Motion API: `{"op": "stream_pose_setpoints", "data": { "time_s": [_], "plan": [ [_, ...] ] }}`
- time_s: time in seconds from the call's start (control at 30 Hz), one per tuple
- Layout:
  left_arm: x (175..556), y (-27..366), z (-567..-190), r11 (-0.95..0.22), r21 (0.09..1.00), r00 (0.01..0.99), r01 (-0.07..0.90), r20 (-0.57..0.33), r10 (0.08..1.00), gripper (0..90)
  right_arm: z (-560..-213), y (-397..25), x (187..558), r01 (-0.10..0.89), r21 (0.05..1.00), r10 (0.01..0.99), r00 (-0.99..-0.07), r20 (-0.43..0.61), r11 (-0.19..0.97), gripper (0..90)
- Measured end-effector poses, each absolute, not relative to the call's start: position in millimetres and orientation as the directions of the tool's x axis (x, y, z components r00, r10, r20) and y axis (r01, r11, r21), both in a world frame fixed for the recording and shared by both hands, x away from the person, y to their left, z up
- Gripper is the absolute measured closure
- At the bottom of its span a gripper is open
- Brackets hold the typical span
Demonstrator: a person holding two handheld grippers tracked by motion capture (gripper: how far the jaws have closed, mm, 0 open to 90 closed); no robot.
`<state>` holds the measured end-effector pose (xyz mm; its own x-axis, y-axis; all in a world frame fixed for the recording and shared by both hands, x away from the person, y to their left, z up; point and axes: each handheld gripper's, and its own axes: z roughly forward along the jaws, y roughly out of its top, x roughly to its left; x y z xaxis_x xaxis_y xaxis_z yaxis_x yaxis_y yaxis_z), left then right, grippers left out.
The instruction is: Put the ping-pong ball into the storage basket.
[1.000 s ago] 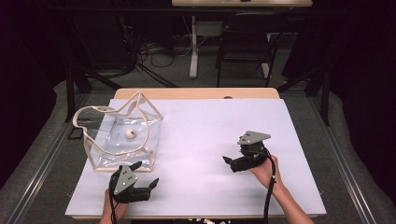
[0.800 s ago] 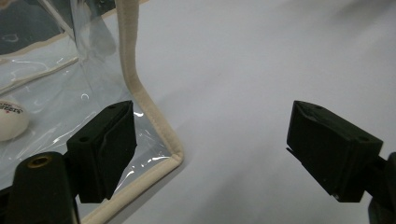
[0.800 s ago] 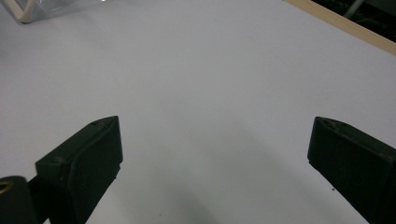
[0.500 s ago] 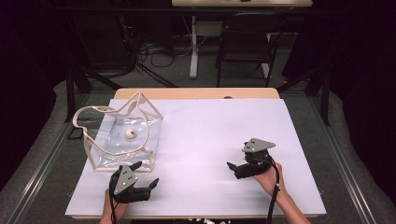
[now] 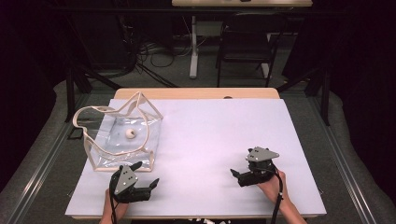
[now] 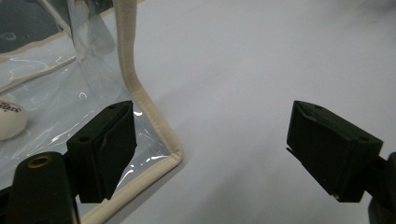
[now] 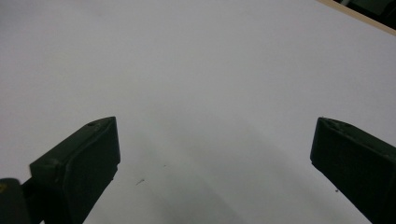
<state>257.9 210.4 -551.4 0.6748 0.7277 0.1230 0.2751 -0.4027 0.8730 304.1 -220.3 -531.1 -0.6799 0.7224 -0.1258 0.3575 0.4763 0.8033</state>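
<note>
A clear plastic bag (image 5: 116, 140) with beige trim lies at the left of the white table cover (image 5: 210, 135), and a small white ball (image 5: 131, 134) rests inside it. My left gripper (image 5: 145, 173) sits just in front of the bag's near right corner, open and holding nothing. In the left gripper view the bag's beige corner (image 6: 161, 140) lies just ahead of the left one of the jaws, with the ball (image 6: 9, 122) at the far left behind the plastic. My right gripper (image 5: 239, 171) is near the front right, open over bare cover (image 7: 210, 93).
The cover's front edge (image 5: 196, 217) runs just behind both hands. Beyond the table's wooden far edge (image 5: 196, 93) stand a black chair (image 5: 243, 51) and a desk leg with cables (image 5: 159, 51) on the floor.
My right gripper has drawn back toward the table's near edge and a little to the right. The left gripper, bag and ball have stayed put.
</note>
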Motion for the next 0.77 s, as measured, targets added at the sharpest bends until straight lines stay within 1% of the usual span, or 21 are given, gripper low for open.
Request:
{"op": "stream_pose_setpoints", "data": {
  "time_s": [0.43,0.77],
  "plan": [
    [258,210,-552,-0.406,0.871,0.678,0.276,0.123,0.724,16.3,-541,-230,287,0.364,0.810,0.742,-0.659,-0.123,0.459,0.0],
    [259,208,-552,-0.410,0.869,0.680,0.277,0.124,0.723,16.3,-541,-234,278,0.358,0.820,0.752,-0.646,-0.128,0.447,0.0]
  ]
}}
